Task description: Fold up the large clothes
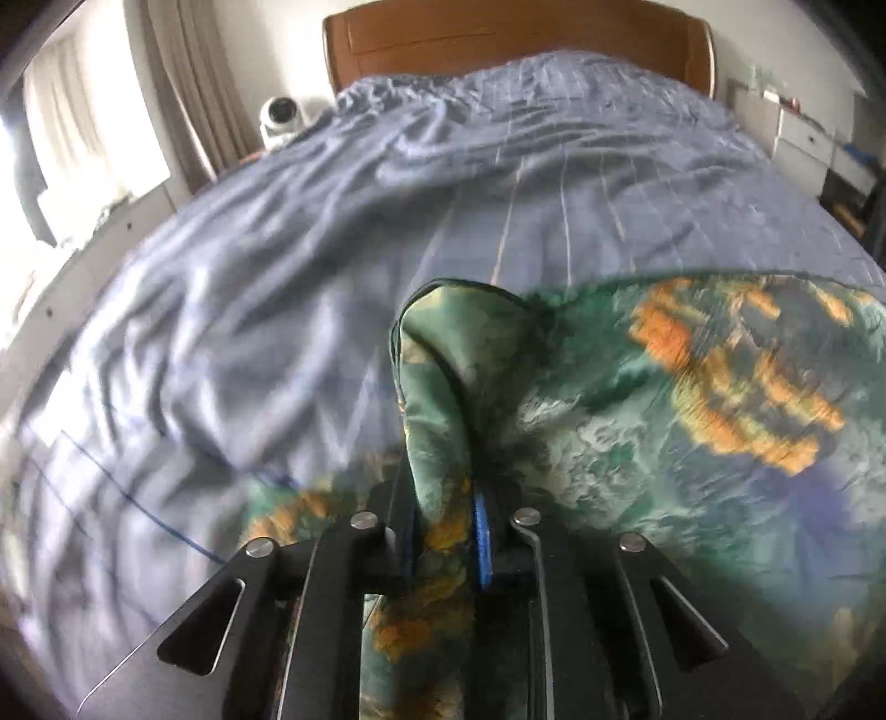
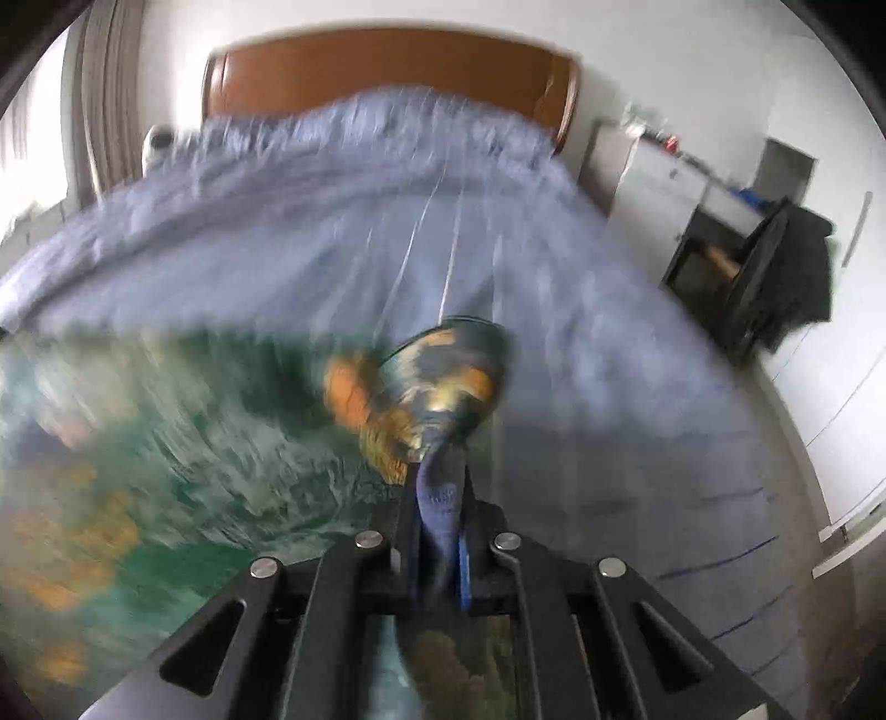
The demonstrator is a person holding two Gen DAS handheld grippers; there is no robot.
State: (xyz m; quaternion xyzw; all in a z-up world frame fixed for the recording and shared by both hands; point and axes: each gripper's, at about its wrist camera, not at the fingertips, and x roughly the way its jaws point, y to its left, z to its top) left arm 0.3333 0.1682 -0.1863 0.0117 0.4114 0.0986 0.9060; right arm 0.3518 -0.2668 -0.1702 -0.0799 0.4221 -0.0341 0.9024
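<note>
A large green garment (image 1: 637, 421) with orange and blue patches lies spread on a blue-grey bedspread (image 1: 266, 288). My left gripper (image 1: 443, 531) is shut on a bunched corner of it, and the cloth stands up in a fold between the fingers. In the right wrist view the same garment (image 2: 166, 432) stretches away to the left, blurred. My right gripper (image 2: 440, 526) is shut on another corner, with a rounded lump of cloth poking out past the tips. Both grippers point down at the bed.
The bed has a brown wooden headboard (image 1: 515, 41) at the far end. A white round device (image 1: 282, 119) sits by the curtain on the left. On the right stand white drawers (image 2: 659, 171) and a dark chair (image 2: 769, 277) draped with dark clothing.
</note>
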